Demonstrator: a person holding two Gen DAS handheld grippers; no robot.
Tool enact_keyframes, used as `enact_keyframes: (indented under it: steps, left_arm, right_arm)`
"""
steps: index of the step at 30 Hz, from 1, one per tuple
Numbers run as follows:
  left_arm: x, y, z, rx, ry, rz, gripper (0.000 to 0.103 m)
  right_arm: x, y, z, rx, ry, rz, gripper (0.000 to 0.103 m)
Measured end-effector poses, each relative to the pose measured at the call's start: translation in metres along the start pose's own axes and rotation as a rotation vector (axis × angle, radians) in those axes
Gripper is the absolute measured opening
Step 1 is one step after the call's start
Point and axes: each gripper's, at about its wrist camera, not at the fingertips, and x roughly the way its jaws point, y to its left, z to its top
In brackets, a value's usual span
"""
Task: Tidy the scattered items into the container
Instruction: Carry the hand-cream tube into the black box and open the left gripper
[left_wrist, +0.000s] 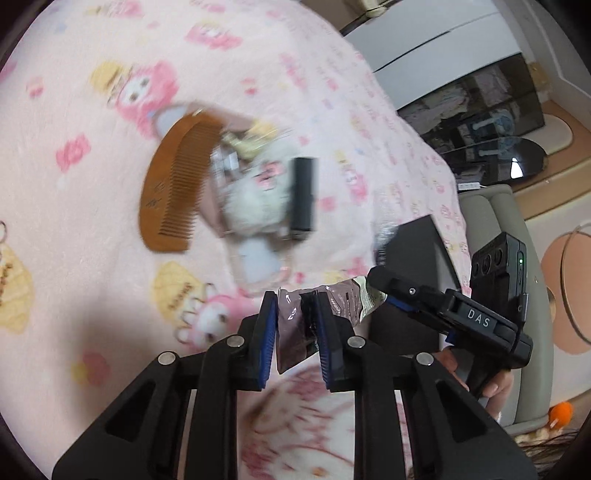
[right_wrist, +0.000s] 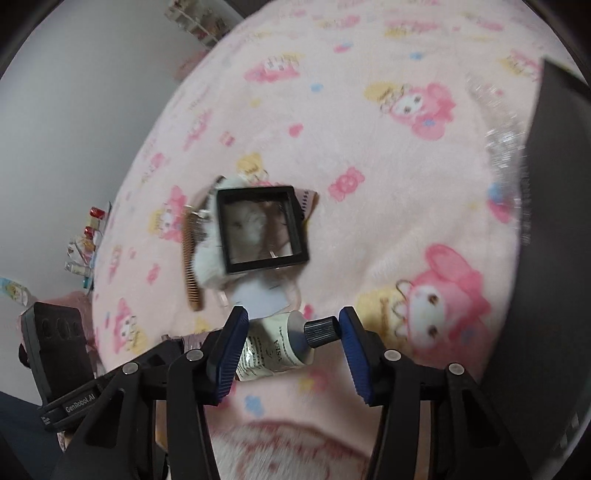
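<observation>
Tube (right_wrist: 275, 349) between claws, above blanket (right_wrist: 369, 147)

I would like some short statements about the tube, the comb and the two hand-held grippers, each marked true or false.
1. The left hand-held gripper pinches the flat crimped end of the cream squeeze tube with a black ribbed cap. True.
2. The brown wooden comb lies inside the dark container. False: it lies on the pink cartoon-print blanket, in a small pile of items.
3. The tube's cap points toward a pad of the right hand-held gripper. True.
4. The blanket is plain blue. False: it is pink with cartoon figures.
</observation>
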Motion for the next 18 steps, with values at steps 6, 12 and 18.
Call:
enact_keyframes:
  steps: [6,12,18]
  left_arm:
    - [-0.009,-0.07,-0.01,0.1,-0.023,-0.04,0.018]
    - [0.011,-0.14,-0.029,0.201,0.036,-0.087,0.018]
    - [0.057,-0.217,-0.054,0.326,0.123,-0.153,0.018]
  right_arm:
    - [-0.078,-0.019,-0.021,0.033,-0.106,0.013,0.047]
    - [-0.149,-0.061,-0.047,0.099,-0.2,-0.018,0.047]
    - [-0.214,-0.127,-0.078,0.214,-0.286,-0.063,0.048]
